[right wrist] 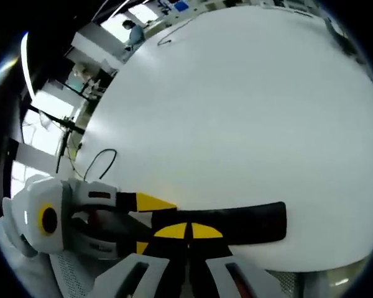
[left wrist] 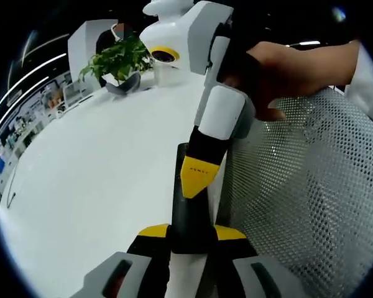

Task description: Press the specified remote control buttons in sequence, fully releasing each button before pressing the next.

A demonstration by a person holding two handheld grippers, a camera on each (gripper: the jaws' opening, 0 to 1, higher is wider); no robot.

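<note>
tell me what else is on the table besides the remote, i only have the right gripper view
observer: a potted plant stands on the table, far beyond the remote in the left gripper view
operator: ok and how does my right gripper come at the remote
observer: the right gripper slants down from above, and its yellow tip appears to rest on the remote's top face
</note>
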